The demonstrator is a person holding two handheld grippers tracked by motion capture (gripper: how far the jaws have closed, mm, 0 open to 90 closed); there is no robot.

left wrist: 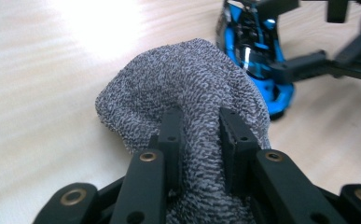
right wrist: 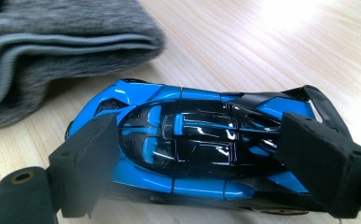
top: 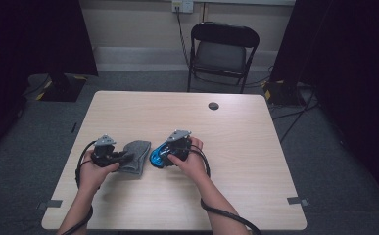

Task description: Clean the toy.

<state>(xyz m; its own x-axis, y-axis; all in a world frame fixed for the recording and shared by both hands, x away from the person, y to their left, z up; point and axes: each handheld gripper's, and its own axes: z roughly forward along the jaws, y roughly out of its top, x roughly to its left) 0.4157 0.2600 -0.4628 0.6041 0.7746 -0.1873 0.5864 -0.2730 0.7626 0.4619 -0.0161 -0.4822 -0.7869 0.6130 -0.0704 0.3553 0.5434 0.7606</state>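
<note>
A folded grey terry cloth (top: 137,155) lies on the wooden table (top: 236,152), left of centre. My left gripper (top: 123,157) comes at it from the left. Seen in the left gripper view, that gripper (left wrist: 200,133) is shut, pinching a raised fold of the cloth (left wrist: 183,79). Right beside the cloth stands a blue and black toy car (top: 156,157), with my right gripper (top: 165,154) over it. The right gripper view has my right gripper (right wrist: 206,156) with a pad pressed on each end of the car (right wrist: 192,135); the cloth (right wrist: 52,51) lies just beyond.
A small round grommet (top: 213,105) sits in the tabletop near its far edge. A black folding chair (top: 224,51) stands behind the table. Cables trail from both grippers toward the near edge. Bare wood stretches to the right and far side.
</note>
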